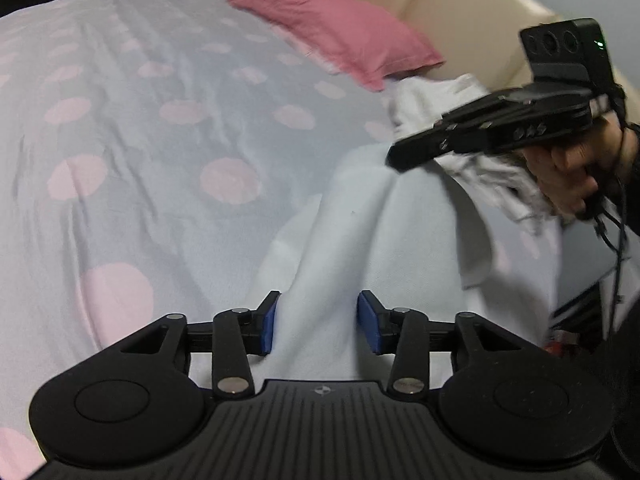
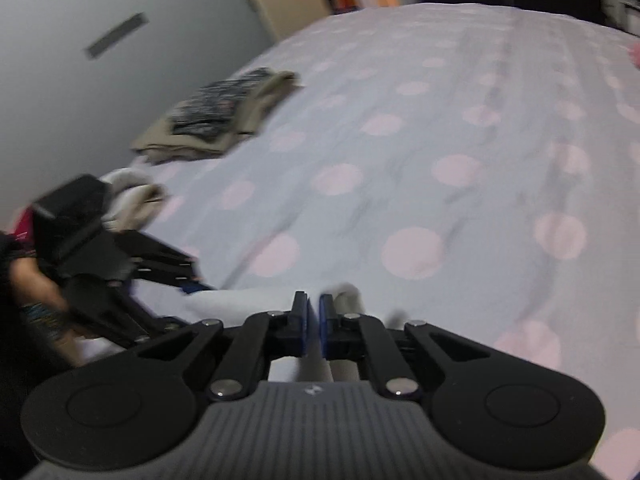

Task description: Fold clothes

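Note:
A white garment [image 1: 360,240] lies on the dotted bedsheet [image 1: 160,120], drawn up into a ridge. In the left wrist view my left gripper [image 1: 318,322] stands open, its blue pads [image 1: 269,326] on either side of the ridge's near end. My right gripper [image 1: 394,160], held by a hand, comes in from the right, and the ridge peaks at its tip. Seen from the right wrist, the right gripper [image 2: 314,320] has its pads almost together over the white garment [image 2: 240,300], pinching a thin fold. The left gripper [image 2: 196,276] shows blurred at the left.
A pink pillow [image 1: 340,36] and a cream headboard [image 1: 460,4] are at the bed's far end, with a crumpled white heap [image 1: 436,92] behind the right gripper. A folded pile of clothes [image 2: 216,116] and a crumpled pale cloth [image 2: 132,196] lie near the bed's left edge.

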Tool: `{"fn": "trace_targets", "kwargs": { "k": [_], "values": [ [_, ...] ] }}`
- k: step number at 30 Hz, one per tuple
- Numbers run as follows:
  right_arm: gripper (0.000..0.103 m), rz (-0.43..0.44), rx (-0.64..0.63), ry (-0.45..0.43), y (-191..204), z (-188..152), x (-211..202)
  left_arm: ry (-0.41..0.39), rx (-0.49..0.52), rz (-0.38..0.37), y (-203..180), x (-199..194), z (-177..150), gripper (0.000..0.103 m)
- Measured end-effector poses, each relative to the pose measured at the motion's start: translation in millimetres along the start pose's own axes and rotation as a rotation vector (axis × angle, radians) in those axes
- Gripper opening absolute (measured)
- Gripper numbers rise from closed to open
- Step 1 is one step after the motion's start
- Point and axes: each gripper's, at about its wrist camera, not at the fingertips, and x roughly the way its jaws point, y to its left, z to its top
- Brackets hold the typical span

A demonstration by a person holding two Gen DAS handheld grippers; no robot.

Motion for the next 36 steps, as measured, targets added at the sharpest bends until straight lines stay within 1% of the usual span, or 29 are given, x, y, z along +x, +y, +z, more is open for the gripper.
{"fn": "trace_targets", "kwargs": {
  "k": [2,4,6,7,8,10,11,12,13,15,17,19,20,21,23,25,26,27,29,30,31,33,35,36],
  "values": [
    [0.007,-0.084,0.008,0.007,-4.6,-6.7,26.1,0.042,-0.049,0.057,6.3,13.1,5.1,0.046],
    [0.007,-0.142,-0.024,0.015,-4.7,-13.7,53.6,0.083,-0.096,0.111,12.4,25.9,9.8,0.046],
    [0.008,-0.186,-0.073,0.025,-2.7,-20.9,75.4,0.110,-0.112,0.137,17.3,34.1,9.9,0.050],
    [0.009,-0.206,-0.099,0.031,-1.7,-24.5,85.3,0.122,-0.118,0.149,19.3,37.6,10.0,0.053],
    [0.012,-0.221,-0.115,0.037,-0.9,-24.4,91.4,0.125,-0.111,0.156,19.4,38.2,10.0,0.056],
    [0.016,-0.229,-0.120,0.047,1.9,-14.6,85.0,0.124,-0.103,0.160,18.2,35.1,10.8,0.055],
    [0.026,-0.226,-0.115,0.044,2.5,-9.9,76.8,0.109,-0.087,0.165,15.9,28.0,10.6,0.052],
    [0.028,-0.215,-0.111,0.026,2.3,-6.8,64.9,0.094,-0.071,0.171,13.7,20.8,10.3,0.050],
    [0.028,-0.204,-0.122,0.002,3.4,-5.1,52.0,0.079,-0.054,0.177,11.4,13.6,10.1,0.049],
    [0.029,-0.194,-0.193,-0.031,10.8,-8.0,24.1,0.047,-0.020,0.191,6.8,-1.1,9.6,0.049],
    [0.029,-0.183,-0.280,-0.053,19.7,-14.5,-1.4,-0.007,0.036,0.246,0.9,-20.5,7.8,0.049],
    [0.029,-0.160,-0.383,-0.057,29.9,-26.5,-18.8,-0.076,0.082,0.294,-6.7,-39.6,5.2,0.045],
    [0.029,-0.145,-0.427,-0.055,34.6,-32.1,-24.3,-0.121,0.114,0.291,-12.9,-48.3,3.2,0.045],
    [0.029,-0.126,-0.462,-0.050,38.8,-37.4,-26.4,-0.152,0.147,0.253,-20.0,-54.7,1.0,0.045],
    [0.029,-0.111,-0.535,-0.035,48.5,-46.5,-22.2,-0.143,0.226,0.127,-36.7,-54.3,-2.0,0.044],
    [0.029,-0.122,-0.619,-0.014,60.1,-55.1,-7.5,-0.062,0.308,0.126,-54.8,-34.7,-8.3,0.043],
    [0.030,-0.125,-0.668,0.001,65.6,-60.1,0.5,-0.021,0.345,0.130,-62.8,-24.5,-11.5,0.039],
    [0.032,-0.123,-0.722,0.021,70.7,-65.7,8.7,0.014,0.362,0.154,-64.9,-12.0,-15.5,0.037],
    [0.033,-0.137,-0.862,0.079,75.8,-81.7,26.2,0.081,0.392,0.199,-68.4,11.5,-22.8,0.036],
    [0.033,-0.143,-0.912,0.110,73.2,-89.4,33.3,0.083,0.390,0.196,-66.0,14.9,-22.7,0.037],
    [0.033,-0.137,-0.914,0.135,63.3,-94.6,36.2,0.085,0.387,0.193,-63.6,18.3,-22.5,0.037],
    [0.033,-0.117,-0.835,0.171,33.1,-96.5,29.4,0.093,0.369,0.183,-59.1,19.7,-19.2,0.037],
    [0.033,-0.137,-0.745,0.214,3.5,-96.4,15.3,0.103,0.341,0.170,-54.3,17.0,-14.1,0.036],
    [0.034,-0.165,-0.723,0.254,-9.4,-99.8,9.6,0.103,0.323,0.169,-50.3,14.2,-15.3,0.035]
  ]
}}
